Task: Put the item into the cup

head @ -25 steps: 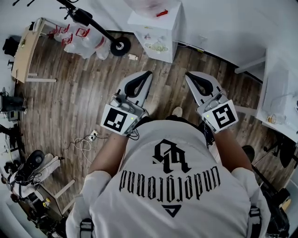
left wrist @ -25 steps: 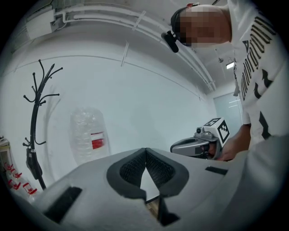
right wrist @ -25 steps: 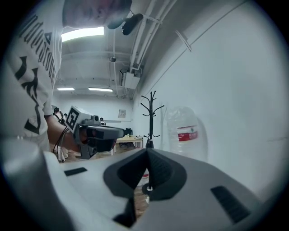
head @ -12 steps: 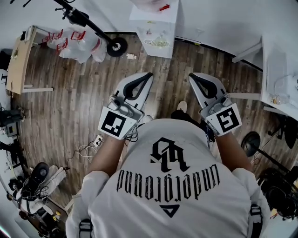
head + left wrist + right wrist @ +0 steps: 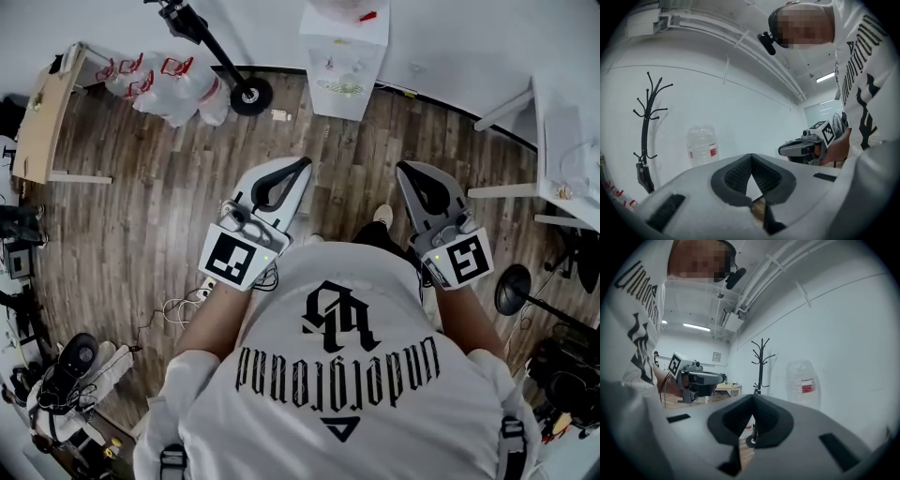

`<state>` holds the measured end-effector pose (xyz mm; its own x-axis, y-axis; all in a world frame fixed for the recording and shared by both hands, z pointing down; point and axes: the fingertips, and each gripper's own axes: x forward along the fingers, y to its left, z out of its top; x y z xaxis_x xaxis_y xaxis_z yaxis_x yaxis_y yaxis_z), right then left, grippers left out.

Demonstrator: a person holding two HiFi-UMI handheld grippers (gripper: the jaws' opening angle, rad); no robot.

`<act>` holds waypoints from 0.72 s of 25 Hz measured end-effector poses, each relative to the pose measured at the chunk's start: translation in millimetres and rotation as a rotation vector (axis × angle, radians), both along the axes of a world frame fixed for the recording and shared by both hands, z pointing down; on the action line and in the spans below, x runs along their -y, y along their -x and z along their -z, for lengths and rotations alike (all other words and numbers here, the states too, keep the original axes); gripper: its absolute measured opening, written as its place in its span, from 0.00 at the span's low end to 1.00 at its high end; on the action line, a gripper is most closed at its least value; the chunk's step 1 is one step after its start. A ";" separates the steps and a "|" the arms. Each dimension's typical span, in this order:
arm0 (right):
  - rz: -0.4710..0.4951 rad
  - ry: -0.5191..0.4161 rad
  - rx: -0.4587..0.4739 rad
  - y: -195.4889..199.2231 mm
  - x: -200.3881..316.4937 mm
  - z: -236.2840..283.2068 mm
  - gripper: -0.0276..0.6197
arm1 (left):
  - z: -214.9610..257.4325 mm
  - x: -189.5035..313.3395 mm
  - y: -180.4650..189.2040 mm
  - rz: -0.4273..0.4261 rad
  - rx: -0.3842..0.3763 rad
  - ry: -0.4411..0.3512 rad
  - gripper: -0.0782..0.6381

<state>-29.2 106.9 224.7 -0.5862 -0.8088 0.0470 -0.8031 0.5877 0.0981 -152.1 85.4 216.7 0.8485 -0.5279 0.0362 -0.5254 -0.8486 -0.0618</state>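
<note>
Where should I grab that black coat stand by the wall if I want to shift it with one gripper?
Take the coat stand by its straight pole, just below the branching hooks. Come in level from the side, with one jaw on each side of the pole. The pole is thin and upright, so it should fit between the jaws, while the curved hooks would probably slip.

The floor [image 5: 141, 216] was brown-grey wood in long planks with streaked grain; the shirt [image 5: 356, 412] was white with black lettering and a black emblem; the left gripper [image 5: 302, 165] and the right gripper [image 5: 403, 168] had pale grey shells and black, finely ribbed pads [image 5: 737, 176]; their marker cubes [image 5: 232, 258] bore black squares on white; the bottle [image 5: 701, 146] was clear with a red-and-white label; the coat rack [image 5: 646, 123] was black against a white wall [image 5: 754, 112]; the bags [image 5: 173, 82] were white with red print.
</note>
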 end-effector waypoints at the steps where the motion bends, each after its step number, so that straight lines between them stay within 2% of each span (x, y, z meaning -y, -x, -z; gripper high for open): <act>1: -0.005 -0.001 0.005 9.1 -5.0 -0.3 0.05 | -1.2 -4.6 10.8 0.002 0.001 0.003 0.12; 9: -0.018 0.005 0.014 63.3 -42.6 -4.1 0.05 | -9.5 -40.1 71.4 0.017 -0.002 0.021 0.12; 18: -0.007 -0.008 -0.004 82.5 -56.2 5.2 0.05 | -6.4 -55.5 93.1 0.031 -0.024 0.017 0.12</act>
<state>-111.7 163.1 219.5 -0.5801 -0.8134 0.0429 -0.8069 0.5810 0.1062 -245.3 140.9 223.1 0.8325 -0.5535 0.0250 -0.5526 -0.8327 -0.0350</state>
